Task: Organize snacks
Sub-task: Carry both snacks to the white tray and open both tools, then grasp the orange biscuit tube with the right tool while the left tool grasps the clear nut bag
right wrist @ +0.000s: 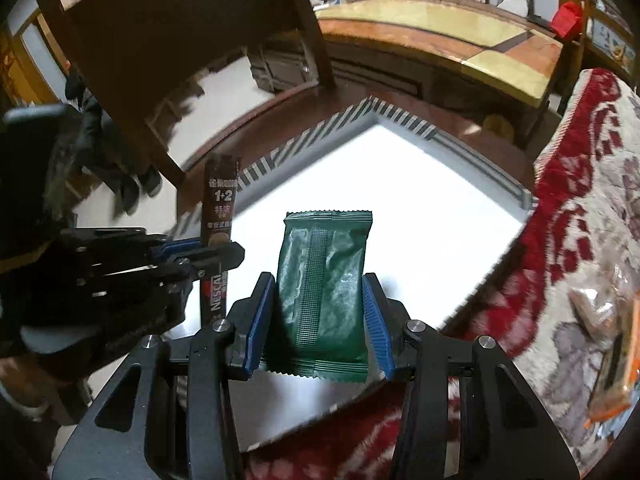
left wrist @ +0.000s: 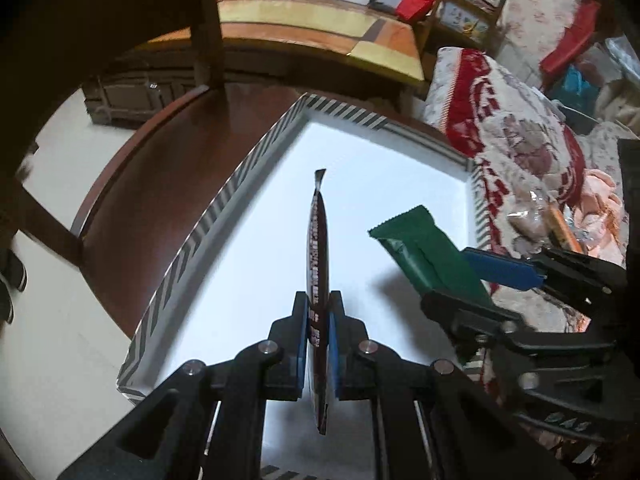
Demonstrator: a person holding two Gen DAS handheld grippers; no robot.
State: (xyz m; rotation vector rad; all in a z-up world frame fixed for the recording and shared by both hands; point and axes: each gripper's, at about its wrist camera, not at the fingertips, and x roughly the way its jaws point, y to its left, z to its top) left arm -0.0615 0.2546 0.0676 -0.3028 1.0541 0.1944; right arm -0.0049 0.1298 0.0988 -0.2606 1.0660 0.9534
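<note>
A brown coffee stick (left wrist: 318,264) is pinched edge-on in the left claw (left wrist: 319,320), pressed together on it, above the white tray (left wrist: 224,200) with striped rim. To its right, a green snack packet (right wrist: 324,292) is gripped between the right claw (right wrist: 320,320) pads, above the tray's near-right part, beside a red patterned blanket (right wrist: 580,208).

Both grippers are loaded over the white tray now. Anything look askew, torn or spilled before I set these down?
Nothing stands out. The coffee stick and green packet look intact in their grippers, and the white tray beneath shows no spill.
</note>
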